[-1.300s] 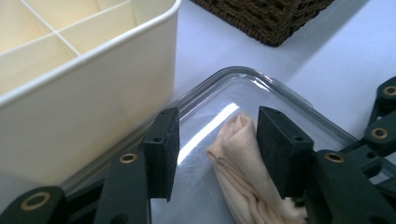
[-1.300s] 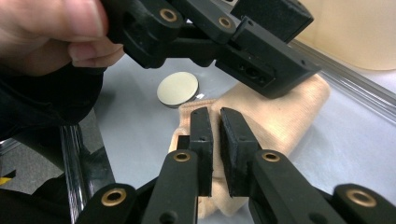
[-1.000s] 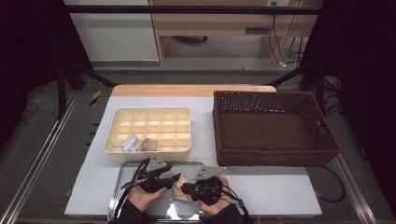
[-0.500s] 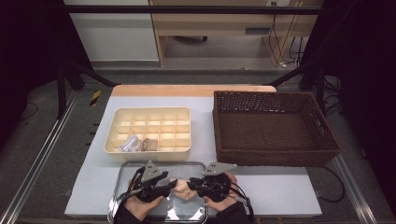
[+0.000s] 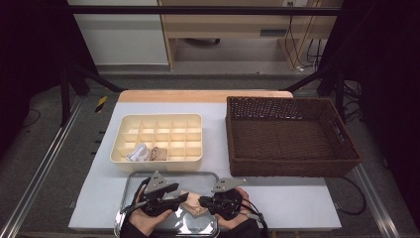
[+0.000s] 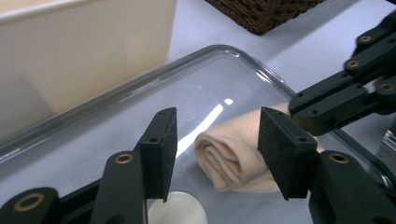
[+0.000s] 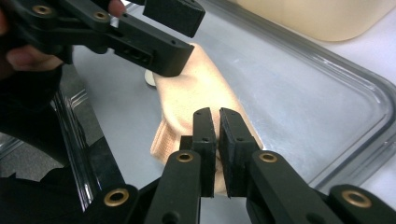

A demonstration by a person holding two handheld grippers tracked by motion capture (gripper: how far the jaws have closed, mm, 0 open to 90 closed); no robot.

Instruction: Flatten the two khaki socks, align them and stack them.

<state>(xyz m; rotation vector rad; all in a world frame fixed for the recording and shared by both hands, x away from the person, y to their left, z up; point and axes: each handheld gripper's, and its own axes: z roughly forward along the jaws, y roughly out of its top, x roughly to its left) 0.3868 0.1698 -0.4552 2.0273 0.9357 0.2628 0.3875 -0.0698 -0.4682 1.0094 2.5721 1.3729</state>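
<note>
Left gripper view: rolled peach sock (image 6: 233,161) lying in clear tray (image 6: 140,88), long way pointing off toward right gripper (image 6: 345,100). Left gripper (image 6: 217,149) wide open around near end, just opening more. Right gripper pinching far end, just closing.

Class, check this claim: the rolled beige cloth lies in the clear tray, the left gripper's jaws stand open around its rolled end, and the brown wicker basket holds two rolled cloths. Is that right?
Not quite. In the high view the wicker basket is empty; the two rolled cloths sit in the cream divided box. The rest holds: the beige cloth lies in the clear tray, and the left gripper stands open around its rolled end.
</note>
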